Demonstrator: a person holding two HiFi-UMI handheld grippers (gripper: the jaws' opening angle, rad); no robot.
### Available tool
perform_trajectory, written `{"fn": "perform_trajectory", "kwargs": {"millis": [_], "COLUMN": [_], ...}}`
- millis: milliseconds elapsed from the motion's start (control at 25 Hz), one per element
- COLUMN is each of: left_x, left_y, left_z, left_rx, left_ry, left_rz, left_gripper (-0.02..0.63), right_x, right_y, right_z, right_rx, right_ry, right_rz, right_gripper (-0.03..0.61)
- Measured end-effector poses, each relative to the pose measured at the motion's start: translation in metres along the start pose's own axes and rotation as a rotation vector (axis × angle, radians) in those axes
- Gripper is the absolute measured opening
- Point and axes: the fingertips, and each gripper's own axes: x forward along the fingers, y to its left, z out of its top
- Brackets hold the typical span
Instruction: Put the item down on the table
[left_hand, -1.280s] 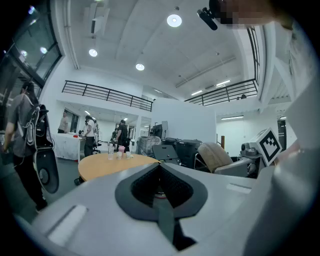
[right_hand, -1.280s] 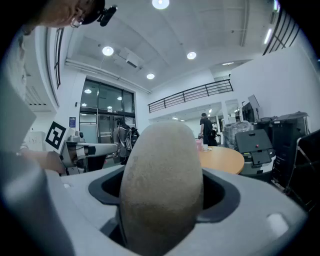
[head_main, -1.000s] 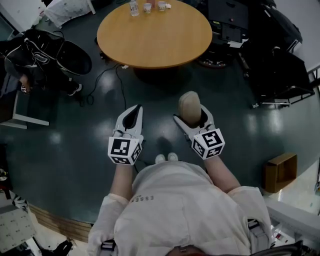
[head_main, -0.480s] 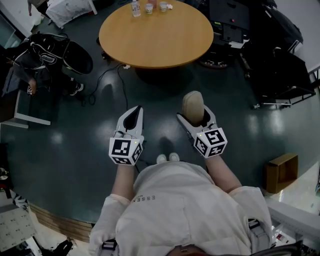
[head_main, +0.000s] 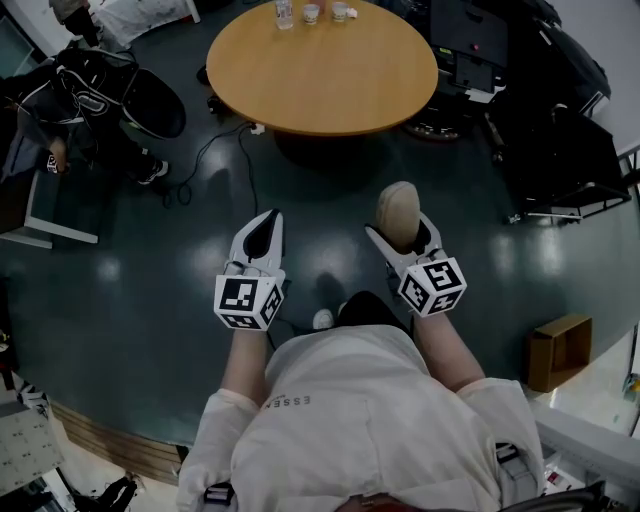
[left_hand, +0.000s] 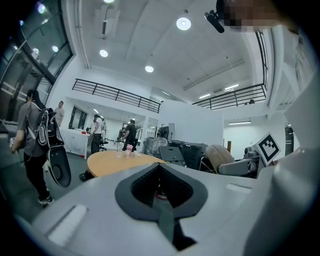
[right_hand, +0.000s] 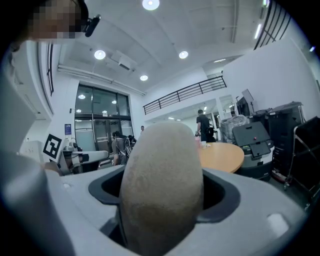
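A beige, oval, rough-skinned item (head_main: 398, 210) stands upright between the jaws of my right gripper (head_main: 401, 226), which is shut on it above the dark floor. In the right gripper view the item (right_hand: 162, 185) fills the space between the jaws. My left gripper (head_main: 264, 233) is held level beside it, shut with nothing in it; its jaws meet in the left gripper view (left_hand: 163, 210). The round wooden table (head_main: 320, 75) is ahead, a few steps away, and also shows in both gripper views (left_hand: 112, 162) (right_hand: 222, 156).
A small bottle and cups (head_main: 310, 12) stand at the table's far edge. A person with dark bags (head_main: 95, 95) is at the left. Black equipment and cases (head_main: 555, 150) crowd the right. A cardboard box (head_main: 560, 345) sits at the lower right, and a cable (head_main: 215, 150) crosses the floor.
The right gripper with the item has drifted a little to the right. The table has shifted slightly right in the view, and the person's feet have moved below the grippers.
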Motion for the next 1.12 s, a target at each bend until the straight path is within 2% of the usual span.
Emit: {"fn": "perform_trajectory", "kwargs": {"millis": [120,400,560,840,960,1120], "left_x": [0.006,0.046,0.101,0.214,0.25,0.296], "left_y": [0.005,0.034,0.048,0.084,0.092,0.104], "left_z": [0.013,-0.001,-0.008,0.013,0.015,0.022], "left_rx": [0.013,0.012,0.014,0.023,0.026,0.016], "left_ry": [0.001,0.013,0.036,0.034,0.047,0.051], "left_rz": [0.01,0.046,0.05,0.063,0.067,0.085], "left_gripper": [0.009,0.009,0.009,0.009,0.009,0.009], "right_x": [0.009,0.06,0.103,0.189,0.219,0.256], "right_y": [-0.005,-0.032,-0.071,-0.141,-0.167,-0.198], "right_z": [0.011,0.01,0.018,0.044,0.045,0.065], "right_rx": [0.004,-0.032,-0.011,-0.013,-0.039,-0.046], "right_ry": [0.003,0.033,0.032,0.052,0.095,0.087], "right_rz": [0.0,0.037,0.049,0.072,0.092,0.1], "right_gripper": [0.391,0.391,0.391,0.391,0.391,0.391]}}
